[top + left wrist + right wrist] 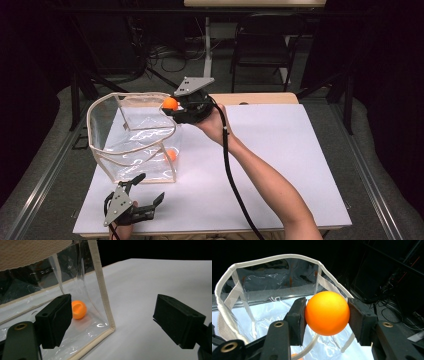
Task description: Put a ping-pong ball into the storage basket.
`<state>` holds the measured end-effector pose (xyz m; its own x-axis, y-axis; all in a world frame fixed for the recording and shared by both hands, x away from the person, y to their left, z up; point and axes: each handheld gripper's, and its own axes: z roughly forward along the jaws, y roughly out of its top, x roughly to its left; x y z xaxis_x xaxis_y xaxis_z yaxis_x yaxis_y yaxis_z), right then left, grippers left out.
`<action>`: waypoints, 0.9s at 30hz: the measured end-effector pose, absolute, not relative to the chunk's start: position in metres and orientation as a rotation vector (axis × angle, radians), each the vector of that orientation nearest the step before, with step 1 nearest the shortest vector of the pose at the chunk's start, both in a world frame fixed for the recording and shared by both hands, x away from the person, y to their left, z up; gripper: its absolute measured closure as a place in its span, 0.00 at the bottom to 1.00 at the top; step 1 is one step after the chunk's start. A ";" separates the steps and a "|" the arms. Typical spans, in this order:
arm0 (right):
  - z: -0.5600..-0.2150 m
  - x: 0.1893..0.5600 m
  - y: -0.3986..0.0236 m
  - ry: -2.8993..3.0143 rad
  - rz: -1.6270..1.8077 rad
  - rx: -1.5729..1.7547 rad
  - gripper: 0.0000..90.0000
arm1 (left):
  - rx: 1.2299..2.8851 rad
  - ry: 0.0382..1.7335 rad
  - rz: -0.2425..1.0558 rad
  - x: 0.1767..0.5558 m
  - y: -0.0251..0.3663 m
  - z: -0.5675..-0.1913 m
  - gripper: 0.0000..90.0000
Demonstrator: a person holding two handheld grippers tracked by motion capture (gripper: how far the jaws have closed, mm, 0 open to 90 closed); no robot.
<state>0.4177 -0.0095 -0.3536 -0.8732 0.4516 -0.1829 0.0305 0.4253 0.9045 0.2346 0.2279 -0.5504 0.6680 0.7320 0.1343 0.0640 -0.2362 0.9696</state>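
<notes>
A clear plastic bag with a cream fabric rim stands open at the left of the white table. My right gripper is shut on an orange ball, held just over the bag's right rim. In the right gripper view the ball sits squeezed between both pads above the bag's mouth. A second orange ball lies inside the bag on its floor, also seen as a dented ball in the left gripper view. My left gripper rests open near the table's front edge, beside the bag's front corner.
The white board covers the table and stretches bare to the right of the bag. A black cable trails from the right gripper along the forearm. A dark chair and table legs stand beyond the far edge.
</notes>
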 end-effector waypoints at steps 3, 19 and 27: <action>-0.354 0.417 -0.007 2.285 1.438 0.403 0.57 | 1.716 0.647 0.713 0.234 0.228 -0.550 0.17; -0.355 0.415 0.003 2.292 1.445 0.381 0.57 | 1.713 0.645 0.713 0.234 0.228 -0.550 0.17; -0.358 0.415 0.010 2.310 1.434 0.368 0.57 | 1.713 0.644 0.712 0.234 0.228 -0.550 0.17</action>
<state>0.4150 0.0102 -0.3580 -0.8873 0.4195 -0.1916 0.0144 0.4405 0.8977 0.2341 0.2279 -0.5502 0.6692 0.7308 0.1346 0.0604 -0.2341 0.9703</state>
